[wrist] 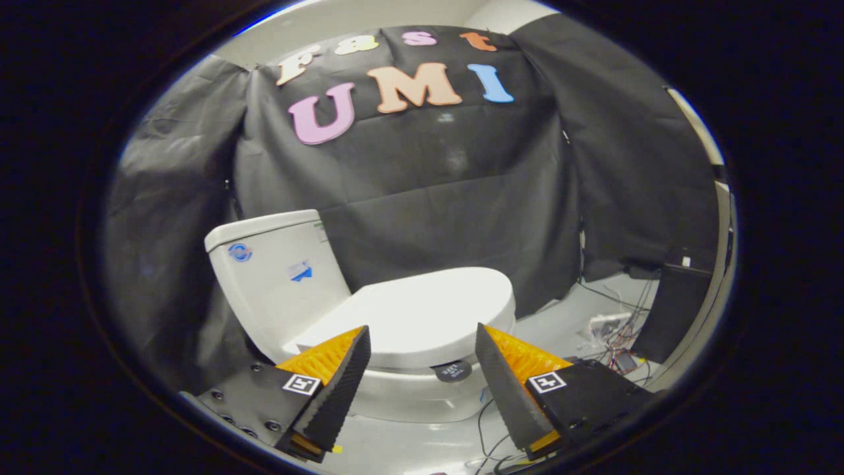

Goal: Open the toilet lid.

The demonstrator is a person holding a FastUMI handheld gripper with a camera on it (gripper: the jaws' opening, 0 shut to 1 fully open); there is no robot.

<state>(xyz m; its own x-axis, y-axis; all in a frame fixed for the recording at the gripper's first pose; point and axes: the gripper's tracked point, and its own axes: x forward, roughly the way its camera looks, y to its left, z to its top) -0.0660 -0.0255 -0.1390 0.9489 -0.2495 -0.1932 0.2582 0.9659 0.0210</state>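
A white toilet stands ahead of me, its lid (422, 310) lying flat and closed over the bowl (409, 396). The tank (273, 274) rises behind the lid's left end, with blue stickers on its side. My gripper (422, 336) is open, its two fingers spread wide on either side of the lid's near edge. Nothing sits between the fingers; the lid's long side lies just beyond them. A small dark round disc (453, 371) shows under the lid's rim, between the fingertips.
Black cloth walls (448, 191) hang behind and to both sides of the toilet. On the pale floor to the right lie tangled wires and a small board (616, 343), with a black box (672, 310) standing past them. Loose cables (491, 435) trail below the bowl.
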